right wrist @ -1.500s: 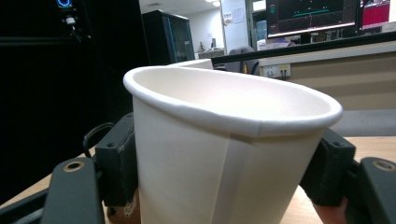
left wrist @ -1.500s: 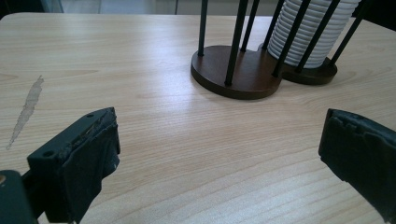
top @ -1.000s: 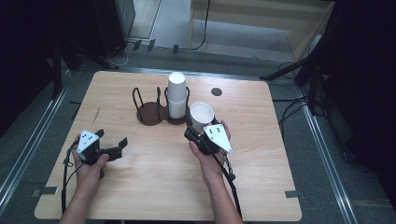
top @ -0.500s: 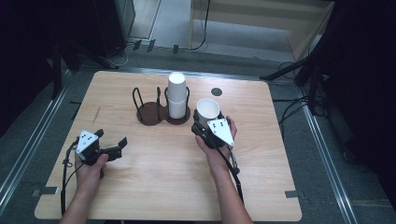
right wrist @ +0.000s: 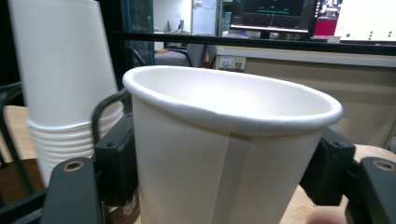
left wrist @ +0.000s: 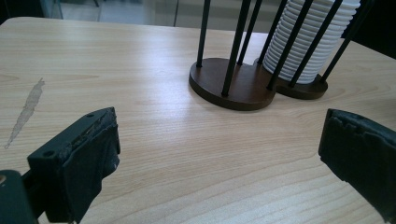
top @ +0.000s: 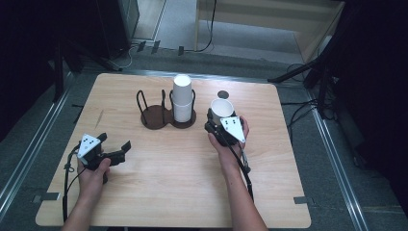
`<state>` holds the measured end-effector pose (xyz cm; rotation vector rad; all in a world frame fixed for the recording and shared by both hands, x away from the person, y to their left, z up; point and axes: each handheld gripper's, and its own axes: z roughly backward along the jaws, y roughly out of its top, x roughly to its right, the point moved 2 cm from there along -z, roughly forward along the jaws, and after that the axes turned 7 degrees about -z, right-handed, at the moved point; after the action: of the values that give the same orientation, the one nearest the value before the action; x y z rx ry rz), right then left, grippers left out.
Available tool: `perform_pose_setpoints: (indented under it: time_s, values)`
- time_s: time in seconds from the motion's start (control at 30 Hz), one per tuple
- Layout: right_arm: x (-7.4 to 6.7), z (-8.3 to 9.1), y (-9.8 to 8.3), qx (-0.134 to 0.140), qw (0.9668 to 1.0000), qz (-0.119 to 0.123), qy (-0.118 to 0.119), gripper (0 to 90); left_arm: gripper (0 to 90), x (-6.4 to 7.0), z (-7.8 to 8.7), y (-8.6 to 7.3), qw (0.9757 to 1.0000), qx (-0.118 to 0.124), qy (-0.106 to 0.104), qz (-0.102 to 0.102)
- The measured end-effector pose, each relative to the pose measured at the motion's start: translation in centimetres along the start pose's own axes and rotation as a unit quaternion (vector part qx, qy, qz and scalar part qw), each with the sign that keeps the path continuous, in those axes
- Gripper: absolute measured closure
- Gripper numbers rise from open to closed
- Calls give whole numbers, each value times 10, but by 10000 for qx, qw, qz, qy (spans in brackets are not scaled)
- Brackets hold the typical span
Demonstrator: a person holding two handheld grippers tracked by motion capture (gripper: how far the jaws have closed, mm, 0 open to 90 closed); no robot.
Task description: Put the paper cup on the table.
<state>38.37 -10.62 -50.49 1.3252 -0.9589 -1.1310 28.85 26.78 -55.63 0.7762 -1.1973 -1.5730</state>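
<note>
A single white paper cup [top: 222,108] stands upright right of the cup rack, squeezed slightly oval between the jaws of my right gripper [top: 216,122]. In the right gripper view the cup [right wrist: 229,154] sits between both pads. A stack of white paper cups [top: 182,97] stands inverted in the right bay of a dark two-bay wire rack [top: 156,117]; the left bay is empty. My left gripper [top: 118,153] rests open near the table's left front, jaws wide apart and pointing toward the rack [left wrist: 233,86] and the stack [left wrist: 310,42].
The wooden table [top: 159,192] has a small dark round spot [top: 223,94] behind the held cup and a pale scuff [left wrist: 25,112] at the left. Dark stands and cables surround the table on the floor.
My right gripper has carried the cup a little to the right and farther from the person, away from the rack. The left gripper has stayed put.
</note>
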Motion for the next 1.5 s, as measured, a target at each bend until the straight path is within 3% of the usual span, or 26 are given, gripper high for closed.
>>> perform_pose_setpoints:
  time_s: [0.1, 0.27, 0.33, 0.43, 0.5, 0.7, 0.93, 1.5]
  values:
    - [4, -4, -1, -3, 10000, 68, -50, 268, 0, -1, 0, 0, 10000, 3, -12, 18]
    - [18, -16, -6, -97, 9994, 54, -337, 270, 0, -1, 0, 0, 10000, 2, -29, 59]
    - [23, -20, -7, -143, 9993, 31, -340, 275, 0, -1, 0, 0, 10000, 14, -40, 58]
    - [29, -25, -10, -246, 9991, 179, -285, 278, 0, -2, 0, 0, 10000, 23, -48, 61]
    - [32, -30, -12, -219, 9995, 89, -185, 278, 0, -2, 0, 0, 10000, 31, -50, 74]
    - [43, -38, -21, -303, 9990, -132, -308, 278, 0, -2, 0, 0, 9999, 34, -59, 92]
    - [48, -48, -25, -536, 9980, 58, -323, 276, 0, -2, -1, 0, 9999, 36, -60, 114]
    - [50, -60, -32, -1067, 9938, 165, -265, 268, 0, -3, -1, 0, 9999, 19, -45, 142]
